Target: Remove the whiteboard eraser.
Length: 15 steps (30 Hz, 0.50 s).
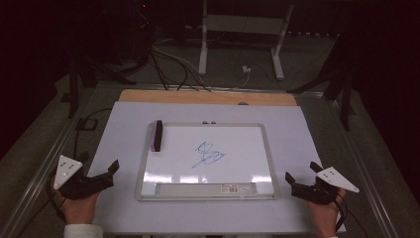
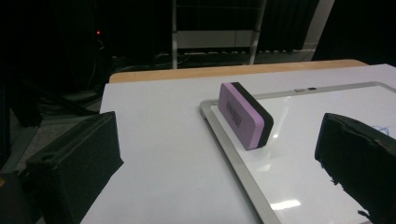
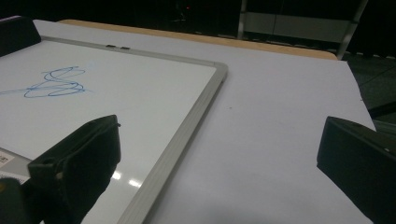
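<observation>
A silver-framed whiteboard (image 1: 267, 148) lies flat on the white table cover, with a blue scribble (image 1: 208, 154) near its middle. A purple eraser with a black felt side (image 1: 157, 135) stands on edge at the board's top left corner. The left gripper (image 1: 106, 174) rests open near the table's front left, left of the board, nothing between its jaws. In the left gripper view the eraser (image 2: 243, 114) stands ahead between the jaws, well apart from them. The right gripper (image 1: 299, 177) stands open at the front right, beside the board's right frame (image 3: 187, 128). The scribble (image 3: 56, 83) lies left of it.
A white sheet (image 1: 302, 124) covers a wooden tabletop (image 1: 208, 96) whose far edge shows. Behind the table stand a white metal frame (image 1: 240, 29), black tripod legs and loose cables (image 1: 173, 64) on the floor. A label strip (image 1: 237, 188) runs along the board's near edge.
</observation>
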Each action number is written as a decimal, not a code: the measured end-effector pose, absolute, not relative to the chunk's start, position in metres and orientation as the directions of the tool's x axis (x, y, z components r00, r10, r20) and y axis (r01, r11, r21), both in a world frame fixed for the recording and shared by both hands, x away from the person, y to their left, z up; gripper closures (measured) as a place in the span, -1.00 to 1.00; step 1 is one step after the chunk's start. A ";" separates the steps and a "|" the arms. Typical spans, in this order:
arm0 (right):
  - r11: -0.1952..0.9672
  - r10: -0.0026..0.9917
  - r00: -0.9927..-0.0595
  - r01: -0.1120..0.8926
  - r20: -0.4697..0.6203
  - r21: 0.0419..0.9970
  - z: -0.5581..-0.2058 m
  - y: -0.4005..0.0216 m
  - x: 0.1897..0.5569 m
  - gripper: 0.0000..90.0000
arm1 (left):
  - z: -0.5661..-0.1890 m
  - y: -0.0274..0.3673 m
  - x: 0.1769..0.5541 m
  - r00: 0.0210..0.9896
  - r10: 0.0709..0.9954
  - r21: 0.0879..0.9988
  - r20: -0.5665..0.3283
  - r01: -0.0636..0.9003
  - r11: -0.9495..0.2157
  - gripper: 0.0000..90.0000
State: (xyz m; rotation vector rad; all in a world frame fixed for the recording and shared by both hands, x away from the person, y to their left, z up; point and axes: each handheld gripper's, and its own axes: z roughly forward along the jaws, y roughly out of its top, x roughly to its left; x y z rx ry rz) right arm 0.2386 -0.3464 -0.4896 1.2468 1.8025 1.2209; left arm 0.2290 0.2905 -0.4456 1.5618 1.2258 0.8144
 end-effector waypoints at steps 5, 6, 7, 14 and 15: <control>0.127 0.933 -0.361 0.359 0.012 0.925 -0.490 -0.347 0.239 -1.00 | -0.443 0.289 0.237 0.285 0.957 0.944 -0.056 0.326 -0.042 -0.98; 0.127 0.933 -0.360 0.358 0.012 0.925 -0.490 -0.347 0.239 -1.00 | -0.442 0.288 0.239 0.287 0.956 0.944 -0.057 0.327 -0.042 -0.98; 0.127 0.932 -0.361 0.359 0.012 0.925 -0.490 -0.347 0.239 -1.00 | -0.442 0.287 0.241 0.290 0.955 0.944 -0.057 0.327 -0.043 -0.98; 0.131 0.931 -0.364 0.358 0.009 0.924 -0.490 -0.346 0.239 -1.00 | -0.443 0.284 0.249 0.297 0.953 0.942 -0.062 0.332 -0.042 -0.98; 0.130 0.931 -0.364 0.359 0.010 0.924 -0.490 -0.346 0.239 -1.00 | -0.443 0.283 0.253 0.297 0.953 0.941 -0.062 0.336 -0.044 -0.98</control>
